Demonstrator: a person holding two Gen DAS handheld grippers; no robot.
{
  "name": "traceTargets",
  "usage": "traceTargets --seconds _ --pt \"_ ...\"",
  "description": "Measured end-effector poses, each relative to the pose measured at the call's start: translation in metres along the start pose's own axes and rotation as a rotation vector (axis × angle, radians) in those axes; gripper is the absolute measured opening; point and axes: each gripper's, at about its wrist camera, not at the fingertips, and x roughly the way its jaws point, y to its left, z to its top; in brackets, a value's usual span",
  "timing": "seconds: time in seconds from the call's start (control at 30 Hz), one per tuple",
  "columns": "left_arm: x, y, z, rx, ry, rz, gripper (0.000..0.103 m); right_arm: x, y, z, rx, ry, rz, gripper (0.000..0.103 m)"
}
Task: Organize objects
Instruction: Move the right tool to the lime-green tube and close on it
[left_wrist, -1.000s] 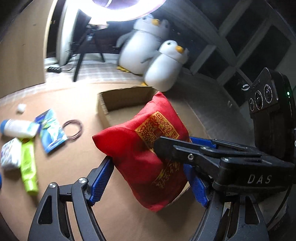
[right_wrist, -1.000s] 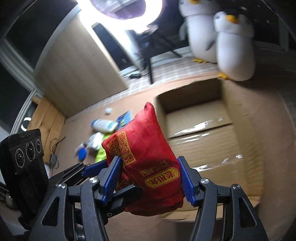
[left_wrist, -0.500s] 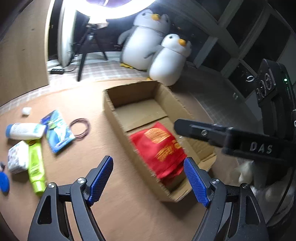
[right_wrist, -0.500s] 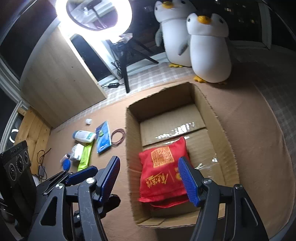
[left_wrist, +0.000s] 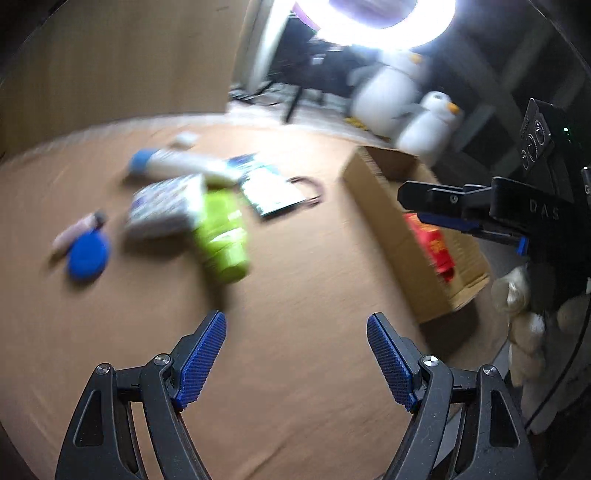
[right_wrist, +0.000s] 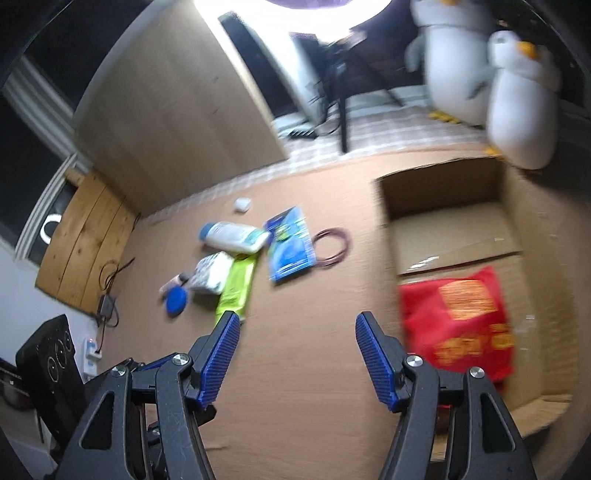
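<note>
Left wrist view, blurred: left gripper (left_wrist: 295, 354) jaws spread wide, nothing between them, hanging over bare brown table (left_wrist: 295, 369). Landmark is the cardboard box (left_wrist: 388, 221), open-topped, corrugated, plain brown. The red pouch (left_wrist: 430, 242) lies inside it, soft cloth with gold print, so that item looks sorted. Left of the box is the unsorted pile: thin wire loop (left_wrist: 312, 192) nearest, then a flat glossy blue packet (left_wrist: 271, 192), a lime-green tube (left_wrist: 223, 240), a white bottle with blue cap (left_wrist: 177, 164), a patterned white pack (left_wrist: 164, 206), and farthest left a round blue disc (left_wrist: 88, 254). The right gripper (left_wrist: 465, 214) pokes in over the box; its jaws can't be read from here.

Right wrist view: right gripper (right_wrist: 297, 354) jaws also spread, empty, pointing at table just left of the box (right_wrist: 443, 206). Pouch (right_wrist: 458, 321) lies flat on the box floor at the near end; far end free, probably room for the rest. Pile sits well left of the box, green tube (right_wrist: 238, 288) closest to the jaws. Probably the next pick, squashy plastic, easy grip.
</note>
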Motion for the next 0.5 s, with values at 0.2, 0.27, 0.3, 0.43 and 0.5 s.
traceTargets --seconds 0.2,0.27,0.3,0.43,0.5 --pt "-0.021 0.058 -0.026 -0.111 -0.003 0.035 0.082 0.057 0.048 0.005 -0.079 0.107 0.026 0.061" --pt "-0.026 0.070 -0.031 -0.133 -0.007 0.040 0.082 0.077 0.061 0.009 -0.098 0.140 0.027 0.061" --pt "-0.030 0.077 -0.035 -0.142 -0.011 0.044 0.082 0.088 0.068 0.011 -0.110 0.154 0.020 0.061" --pt "-0.037 0.093 -0.043 -0.174 -0.016 0.052 0.082 0.121 0.092 0.017 -0.160 0.202 -0.012 0.060" --pt "-0.040 0.100 -0.046 -0.191 -0.019 0.053 0.082 0.135 0.103 0.018 -0.198 0.223 -0.050 0.057"
